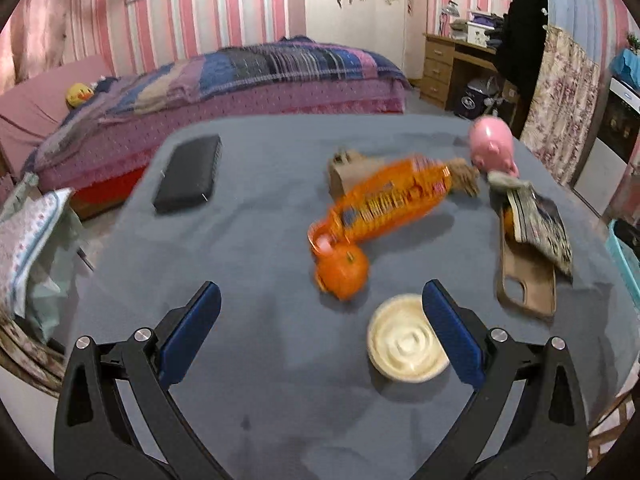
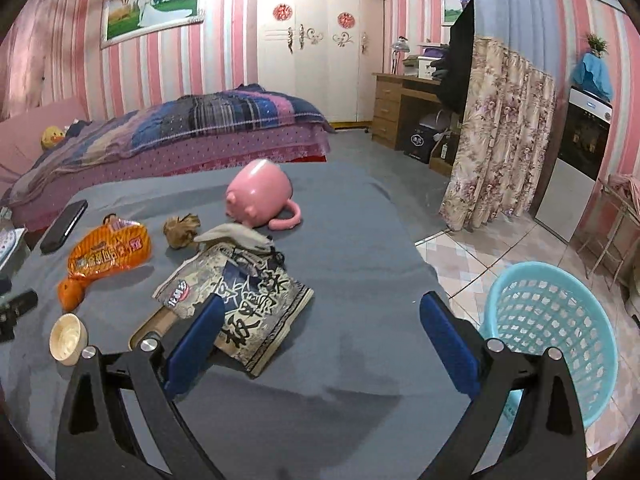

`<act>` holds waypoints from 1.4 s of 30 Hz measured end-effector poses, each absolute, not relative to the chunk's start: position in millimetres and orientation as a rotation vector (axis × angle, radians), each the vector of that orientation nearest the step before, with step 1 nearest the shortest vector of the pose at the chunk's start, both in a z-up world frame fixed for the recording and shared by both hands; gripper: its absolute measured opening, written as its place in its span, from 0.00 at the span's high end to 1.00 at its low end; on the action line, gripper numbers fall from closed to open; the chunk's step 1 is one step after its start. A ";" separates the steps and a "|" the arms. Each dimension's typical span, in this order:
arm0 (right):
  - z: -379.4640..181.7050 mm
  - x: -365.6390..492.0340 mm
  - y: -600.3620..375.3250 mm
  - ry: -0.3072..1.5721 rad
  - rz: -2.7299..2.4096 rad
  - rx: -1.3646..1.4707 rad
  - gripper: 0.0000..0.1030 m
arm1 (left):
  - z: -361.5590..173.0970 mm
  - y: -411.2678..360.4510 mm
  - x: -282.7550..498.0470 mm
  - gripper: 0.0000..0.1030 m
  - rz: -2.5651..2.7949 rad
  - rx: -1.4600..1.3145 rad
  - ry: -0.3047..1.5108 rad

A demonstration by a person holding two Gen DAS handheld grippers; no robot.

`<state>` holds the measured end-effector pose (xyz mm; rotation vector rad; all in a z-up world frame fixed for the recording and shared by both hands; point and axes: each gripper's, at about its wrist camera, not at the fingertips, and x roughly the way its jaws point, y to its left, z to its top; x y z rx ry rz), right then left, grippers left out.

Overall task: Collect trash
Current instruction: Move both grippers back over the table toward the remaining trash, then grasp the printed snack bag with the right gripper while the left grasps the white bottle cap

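An orange snack wrapper (image 1: 384, 204) (image 2: 108, 254) lies mid-table, an orange fruit (image 1: 344, 272) (image 2: 71, 294) at its near end. A crumpled brown paper ball (image 1: 464, 178) (image 2: 182, 230) and a crumpled grey-white tissue (image 2: 236, 238) lie by a pink pig mug (image 1: 492, 146) (image 2: 258, 194). A black-and-white printed packet (image 1: 540, 224) (image 2: 248, 308) rests on a brown phone case (image 1: 526, 280). My left gripper (image 1: 322, 322) hangs open above the cloth, short of the fruit. My right gripper (image 2: 322, 326) is open too, its left finger just over the packet's near edge.
A light blue mesh basket (image 2: 552, 336) stands on the tiled floor right of the table. A cream round lid (image 1: 406, 340) (image 2: 68, 338), a black phone (image 1: 188, 174) (image 2: 64, 226) and a small brown paper bag (image 1: 348, 172) share the grey tablecloth (image 2: 352, 264). A bed (image 1: 224, 88) lies behind.
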<state>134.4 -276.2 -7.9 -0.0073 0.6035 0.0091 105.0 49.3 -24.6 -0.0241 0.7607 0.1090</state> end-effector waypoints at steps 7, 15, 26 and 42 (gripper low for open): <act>-13.6 139.5 -276.3 0.627 0.005 -0.008 0.07 | -57.0 22.1 103.6 0.05 0.059 -0.023 0.833; -27.8 150.0 -267.5 0.669 0.032 0.007 0.07 | -69.5 -2.4 111.8 0.18 -0.012 0.000 0.864; -53.7 172.6 -212.9 0.760 0.106 -0.071 0.07 | -45.4 0.7 116.8 0.41 -0.003 0.046 0.808; -39.2 185.7 -217.8 0.732 0.167 -0.061 0.60 | 16.4 33.7 157.8 0.41 0.135 0.033 0.655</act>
